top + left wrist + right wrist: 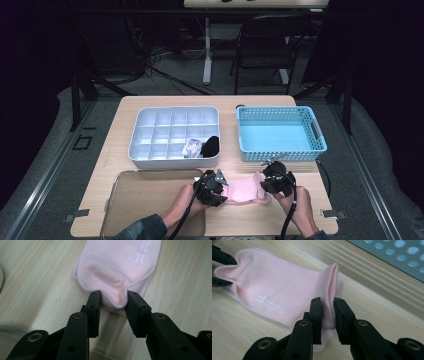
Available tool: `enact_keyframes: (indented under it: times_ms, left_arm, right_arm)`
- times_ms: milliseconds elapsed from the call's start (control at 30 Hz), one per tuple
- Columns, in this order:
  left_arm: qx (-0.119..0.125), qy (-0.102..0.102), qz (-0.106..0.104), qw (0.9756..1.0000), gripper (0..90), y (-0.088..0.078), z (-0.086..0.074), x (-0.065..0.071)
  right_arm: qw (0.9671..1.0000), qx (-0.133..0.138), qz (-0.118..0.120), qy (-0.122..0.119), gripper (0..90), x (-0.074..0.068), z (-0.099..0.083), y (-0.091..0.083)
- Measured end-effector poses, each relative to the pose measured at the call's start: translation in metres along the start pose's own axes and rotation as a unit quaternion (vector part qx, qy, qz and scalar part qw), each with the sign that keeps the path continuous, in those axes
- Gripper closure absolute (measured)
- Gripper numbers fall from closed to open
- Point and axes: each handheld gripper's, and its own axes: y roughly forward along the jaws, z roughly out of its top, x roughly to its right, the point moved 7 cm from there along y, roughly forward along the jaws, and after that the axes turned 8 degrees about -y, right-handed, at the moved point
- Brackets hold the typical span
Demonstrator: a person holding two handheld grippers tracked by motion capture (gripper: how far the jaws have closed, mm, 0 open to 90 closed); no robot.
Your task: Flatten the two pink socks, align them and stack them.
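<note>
A grey divided tray [150, 131] and blue basket [280, 136] stand beyond. The pink sock [243, 189] lies flat on the table [125, 110], pinched at opposite ends by left hand-held gripper [113, 300] and right hand-held gripper [327, 307].

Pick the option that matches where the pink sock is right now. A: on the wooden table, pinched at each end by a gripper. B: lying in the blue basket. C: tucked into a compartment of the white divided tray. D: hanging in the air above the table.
A: the pink sock lies on the wooden table, with the left gripper and the right gripper each pinching one end.
</note>
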Motion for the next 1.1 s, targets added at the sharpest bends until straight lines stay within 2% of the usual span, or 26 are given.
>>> enact_keyframes:
  times_ms: [67, 100, 133, 167, 200, 333, 533, 667, 1000, 1033, 1067, 1100]
  left_arm:
    - [0.000, -0.001, 0.000, 1.0000, 65.0, 0.000, 0.000, 0.000]
    - [0.000, -0.003, 0.001, 1.0000, 65.0, 0.000, 0.000, 0.000]
    - [0.000, -0.003, 0.001, 1.0000, 65.0, 0.000, 0.000, 0.000]
    - [0.000, -0.003, 0.001, 1.0000, 65.0, 0.000, 0.000, 0.000]
    - [0.000, -0.004, 0.002, 1.0000, 65.1, 0.000, 0.000, 0.000]
    - [-0.001, -0.005, 0.002, 1.0000, 65.9, 0.000, -0.001, 0.000]
    - [-0.002, -0.001, 0.005, 1.0000, 76.1, -0.001, -0.001, 0.000]
    - [-0.006, 0.016, 0.010, 0.9998, 83.2, -0.001, -0.001, 0.002]
    - [-0.010, 0.020, 0.012, 0.9997, 84.2, -0.002, -0.002, 0.001]
    - [-0.023, 0.016, 0.017, 0.9995, 84.2, -0.006, -0.004, -0.006]
    - [-0.025, 0.014, 0.015, 0.9995, 82.1, -0.006, -0.004, -0.006]
    - [-0.028, 0.013, 0.017, 0.9994, 78.7, -0.008, -0.004, -0.007]
  right_arm:
    - [1.0000, 0.001, -0.002, 0.007, 77.7, 0.003, -0.001, 0.000]
    - [0.9998, 0.005, -0.004, 0.017, 77.6, 0.005, -0.003, 0.000]
    - [0.9998, -0.012, 0.002, 0.017, 76.5, 0.010, -0.008, 0.001]
    - [0.9998, -0.012, 0.002, 0.017, 76.5, 0.010, -0.008, 0.001]
    - [0.9993, -0.034, -0.001, 0.017, 75.0, 0.014, -0.014, 0.007]
    - [0.9981, -0.060, 0.006, 0.010, 74.3, 0.014, -0.020, 0.017]
    - [0.9983, -0.058, 0.002, 0.000, 76.4, 0.015, -0.020, 0.020]
    - [0.9983, -0.056, -0.009, -0.011, 78.0, 0.014, -0.020, 0.021]
    - [0.9984, -0.054, -0.011, -0.010, 78.2, 0.014, -0.020, 0.021]
    - [0.9984, -0.054, -0.011, -0.010, 78.2, 0.014, -0.020, 0.021]
    - [0.9979, -0.054, -0.028, -0.019, 76.4, 0.015, -0.020, 0.021]
    - [0.9983, -0.049, -0.028, -0.017, 74.5, 0.015, -0.020, 0.022]
